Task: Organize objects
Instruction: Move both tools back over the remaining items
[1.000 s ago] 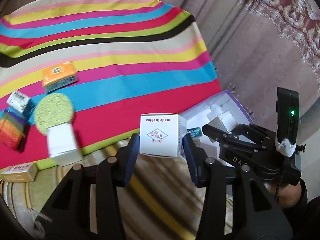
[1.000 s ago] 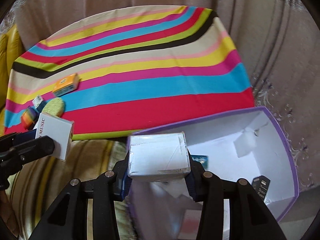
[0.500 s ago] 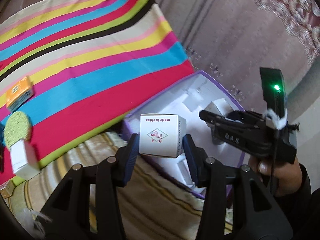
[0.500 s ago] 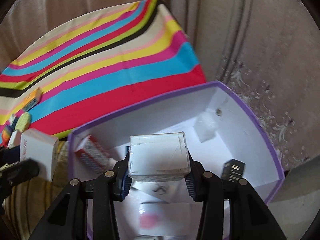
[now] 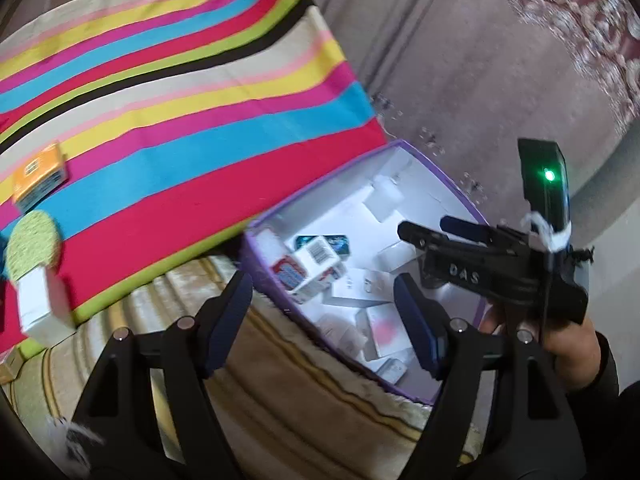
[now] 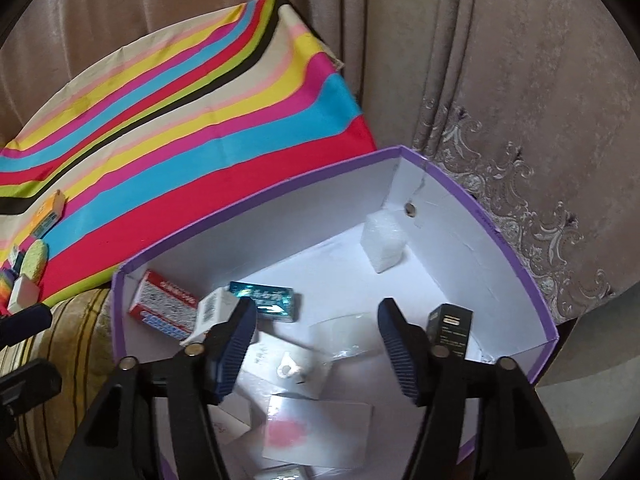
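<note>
A purple-rimmed white box [image 6: 516, 268] [image 5: 256, 236] sits beside the striped table and holds several small boxes: a red and blue one [image 6: 164, 308], a teal one [image 6: 268, 300], a black one [image 6: 448, 330] and white ones [image 6: 382, 240]. My right gripper [image 6: 316, 344] is open and empty just above the box's inside. My left gripper [image 5: 324, 316] is open and empty over the box's near left edge. The right gripper also shows in the left wrist view [image 5: 440, 232], hand-held over the box.
The striped cloth [image 5: 180, 100] still carries an orange box [image 5: 38, 174], a round green pad [image 5: 32, 244] and a white box [image 5: 40, 304] at the left. A striped sofa surface [image 5: 300, 392] lies under the left gripper. Curtains [image 6: 500, 80] hang behind.
Both grippers moved over the purple box and opened. The white boxes they held are gone from between their fingers and lie among the things in the box.
</note>
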